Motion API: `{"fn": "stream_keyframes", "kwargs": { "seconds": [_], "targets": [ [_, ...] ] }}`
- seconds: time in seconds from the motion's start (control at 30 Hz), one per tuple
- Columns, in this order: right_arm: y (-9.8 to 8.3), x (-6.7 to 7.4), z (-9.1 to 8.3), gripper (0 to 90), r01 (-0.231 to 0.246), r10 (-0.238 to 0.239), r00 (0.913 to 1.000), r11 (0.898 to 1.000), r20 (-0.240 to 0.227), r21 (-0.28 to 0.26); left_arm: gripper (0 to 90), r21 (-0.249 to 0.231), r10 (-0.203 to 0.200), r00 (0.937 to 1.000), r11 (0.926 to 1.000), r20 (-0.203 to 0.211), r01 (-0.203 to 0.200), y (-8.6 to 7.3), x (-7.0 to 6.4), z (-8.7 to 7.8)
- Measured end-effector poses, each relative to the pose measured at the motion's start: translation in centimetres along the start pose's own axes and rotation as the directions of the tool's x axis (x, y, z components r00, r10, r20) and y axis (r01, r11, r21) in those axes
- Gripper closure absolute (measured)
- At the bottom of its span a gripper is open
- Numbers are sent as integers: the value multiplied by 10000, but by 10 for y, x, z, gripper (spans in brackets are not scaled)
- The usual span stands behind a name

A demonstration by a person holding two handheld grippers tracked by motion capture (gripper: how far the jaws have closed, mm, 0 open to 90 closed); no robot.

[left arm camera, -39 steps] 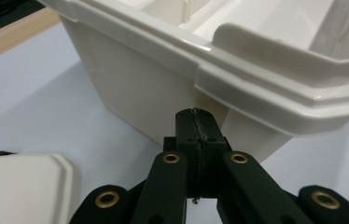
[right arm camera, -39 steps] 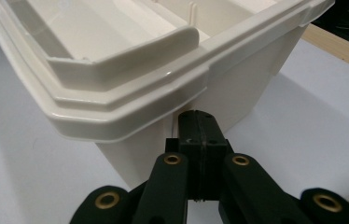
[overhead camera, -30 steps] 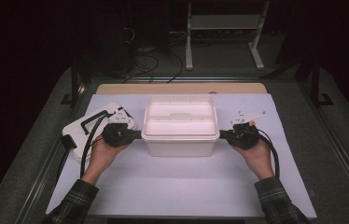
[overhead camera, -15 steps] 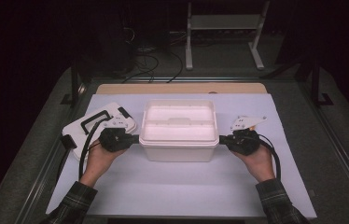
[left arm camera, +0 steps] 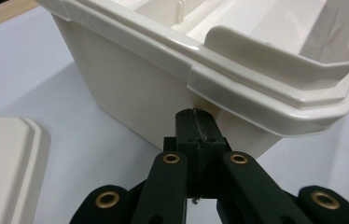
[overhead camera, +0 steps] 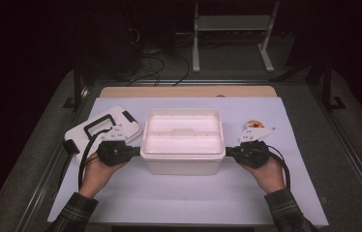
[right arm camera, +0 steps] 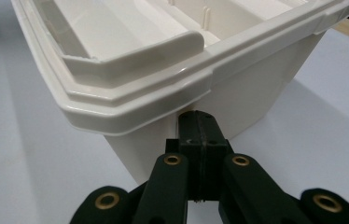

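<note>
Two closed hand-held gripper tips [overhead camera: 137, 152] [overhead camera: 228, 152] sit tucked, half-hidden, under the box [overhead camera: 183, 140] rim.

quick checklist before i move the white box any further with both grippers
1. Left gripper shut, tips tucked under the rim of the white box: ok.
2. Right gripper shut, tips under the opposite rim: ok.
3. Grippers at opposite ends, roughly level in the high view: ok.
4. Inner tray seated in the box: ok.
5. Lid lies on the sheet close beside the left hand; contact: cannot tell.
6. Box bottom off the sheet: cannot tell.
</note>
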State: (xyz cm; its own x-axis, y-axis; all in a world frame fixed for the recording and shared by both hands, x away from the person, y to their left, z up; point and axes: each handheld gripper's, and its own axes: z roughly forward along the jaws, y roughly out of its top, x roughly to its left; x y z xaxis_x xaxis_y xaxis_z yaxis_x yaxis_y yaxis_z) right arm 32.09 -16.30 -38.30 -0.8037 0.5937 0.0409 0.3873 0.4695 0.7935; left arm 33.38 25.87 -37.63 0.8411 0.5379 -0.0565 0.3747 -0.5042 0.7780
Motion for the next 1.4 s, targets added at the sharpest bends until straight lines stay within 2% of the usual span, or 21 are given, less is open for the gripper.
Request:
{"fn": "stream_keyframes", "kwargs": {
  "seconds": [0.27,0.57,0.9,1.07,1.17,1.23,1.33,1.4],
  "targets": [
    [-4,10,-6,900,113,-113,9998,9999,-163,-9,900,-38,39,10000,10000,57,-39,-5,-10,-8],
    [-10,29,-14,899,350,-350,9983,9994,-467,-10,900,-22,93,9999,10000,134,-93,-16,-27,-21],
    [-19,47,-24,899,506,-500,9962,9987,-709,69,900,-52,119,9995,9999,280,-117,-25,-40,-29],
    [-22,51,-27,899,550,-546,9955,9985,-771,34,900,-113,103,9991,9999,421,-99,-28,-44,-32],
    [-22,50,-27,897,482,-482,9952,9988,-855,-11,900,-99,307,9987,9995,411,-303,-28,-45,-32],
    [-23,48,-27,851,447,-447,9958,9990,-799,-23,900,-114,356,9984,9993,428,-351,-29,-44,-33],
    [-25,44,-25,815,328,-323,9977,9994,-598,76,896,-61,349,9991,9994,246,-347,-30,-41,-35],
    [-27,39,-25,774,195,-190,9990,9997,-404,118,852,23,227,9997,9997,80,-227,-32,-37,-37]
  ]
}}
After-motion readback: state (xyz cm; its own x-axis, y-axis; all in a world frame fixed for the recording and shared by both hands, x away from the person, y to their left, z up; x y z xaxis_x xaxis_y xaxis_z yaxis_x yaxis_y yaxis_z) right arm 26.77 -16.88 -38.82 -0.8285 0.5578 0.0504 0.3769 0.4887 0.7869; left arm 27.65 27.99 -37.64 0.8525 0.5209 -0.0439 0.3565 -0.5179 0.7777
